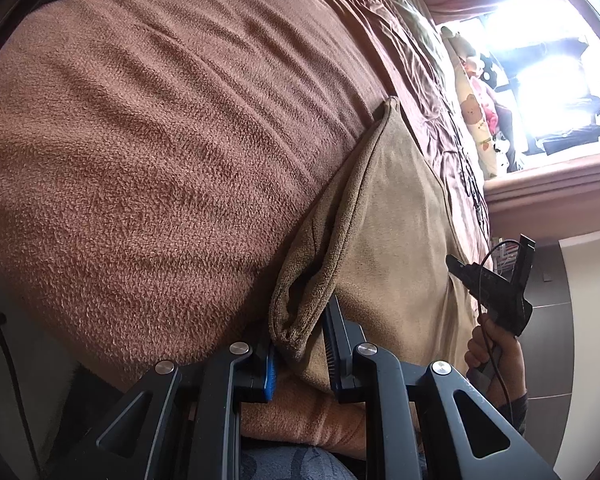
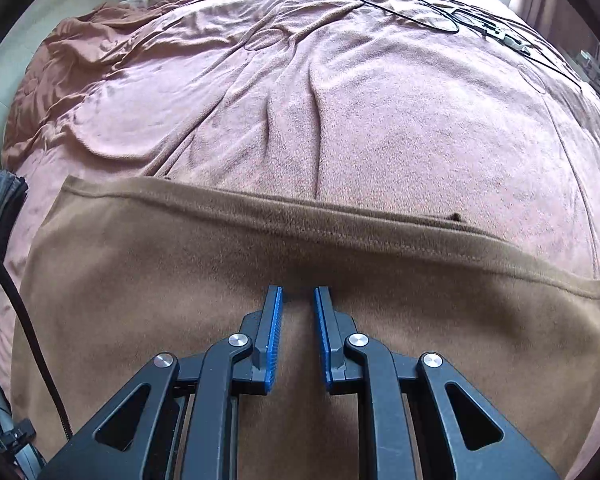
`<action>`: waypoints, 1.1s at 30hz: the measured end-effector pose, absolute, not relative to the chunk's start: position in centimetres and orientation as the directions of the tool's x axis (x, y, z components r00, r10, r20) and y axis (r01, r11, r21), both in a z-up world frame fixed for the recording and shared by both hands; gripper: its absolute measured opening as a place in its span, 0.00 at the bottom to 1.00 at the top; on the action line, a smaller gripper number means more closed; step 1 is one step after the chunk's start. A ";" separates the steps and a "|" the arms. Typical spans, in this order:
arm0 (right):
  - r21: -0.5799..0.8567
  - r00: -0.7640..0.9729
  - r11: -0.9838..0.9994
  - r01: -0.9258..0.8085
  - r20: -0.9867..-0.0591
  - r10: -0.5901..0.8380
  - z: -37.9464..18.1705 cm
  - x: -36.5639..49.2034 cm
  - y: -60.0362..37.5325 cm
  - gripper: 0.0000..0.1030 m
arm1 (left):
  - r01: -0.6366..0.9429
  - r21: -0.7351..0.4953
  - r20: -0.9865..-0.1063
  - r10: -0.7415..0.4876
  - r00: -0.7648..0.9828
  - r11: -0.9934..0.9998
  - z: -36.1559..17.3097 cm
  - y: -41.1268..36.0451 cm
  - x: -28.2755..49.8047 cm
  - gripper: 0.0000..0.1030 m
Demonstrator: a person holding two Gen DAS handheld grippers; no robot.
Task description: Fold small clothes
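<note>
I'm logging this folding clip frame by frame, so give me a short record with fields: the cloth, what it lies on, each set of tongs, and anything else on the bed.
cloth: tan cloth, doubled, lying flat
surface: pinkish-brown blanket on a bed
left tongs: shut on the tan cloth's bunched near corner
right tongs: narrow gap, nothing between the pads, over the cloth's middle
other: black cable at the far side; printed pillow by the window

Bedroom: blanketed bed (image 2: 380, 128), pillows (image 1: 474, 120)

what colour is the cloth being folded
Tan brown cloth, lying on a pinkish blanket; clearest in the right wrist view.
</note>
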State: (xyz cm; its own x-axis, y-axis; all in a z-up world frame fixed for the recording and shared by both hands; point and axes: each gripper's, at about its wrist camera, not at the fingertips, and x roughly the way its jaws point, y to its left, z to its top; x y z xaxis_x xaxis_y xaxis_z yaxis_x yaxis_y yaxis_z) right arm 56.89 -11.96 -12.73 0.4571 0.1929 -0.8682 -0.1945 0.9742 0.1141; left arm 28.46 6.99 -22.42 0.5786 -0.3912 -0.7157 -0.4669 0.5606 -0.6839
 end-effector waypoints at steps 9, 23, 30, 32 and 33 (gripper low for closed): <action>0.199 0.453 0.960 -0.196 -0.850 0.269 -10.5 57.2 -12.2 0.14 | -0.456 -0.685 -0.715 -0.405 0.570 0.568 -22.6 6.4 29.2 0.13; 0.309 0.421 0.924 -0.225 -0.824 0.378 -10.2 43.4 -15.3 0.14 | -0.256 -0.801 -0.557 -0.518 0.649 0.541 -18.2 6.9 30.4 0.05; 0.383 0.403 0.905 -0.186 -0.810 0.426 -12.8 38.1 -16.1 0.12 | -0.180 -0.820 -0.514 -0.562 0.648 0.543 -14.4 5.8 32.5 0.04; 0.398 0.396 0.899 -0.184 -0.807 0.438 -13.1 37.3 -16.1 0.07 | -0.164 -0.815 -0.515 -0.566 0.644 0.555 -13.5 5.5 33.1 0.04; 0.399 0.398 0.898 -0.183 -0.806 0.439 -13.2 36.8 -16.1 0.06 | -0.158 -0.815 -0.514 -0.569 0.642 0.558 -13.1 5.3 33.2 0.04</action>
State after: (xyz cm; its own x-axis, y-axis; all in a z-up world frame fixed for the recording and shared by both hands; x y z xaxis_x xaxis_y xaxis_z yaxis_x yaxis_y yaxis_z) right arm 36.79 -16.12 -13.25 0.3978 0.4389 -0.8057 -0.1834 0.8985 0.3989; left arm 33.25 5.30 -13.06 0.6418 -0.5692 -0.5139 -0.1581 0.5576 -0.8149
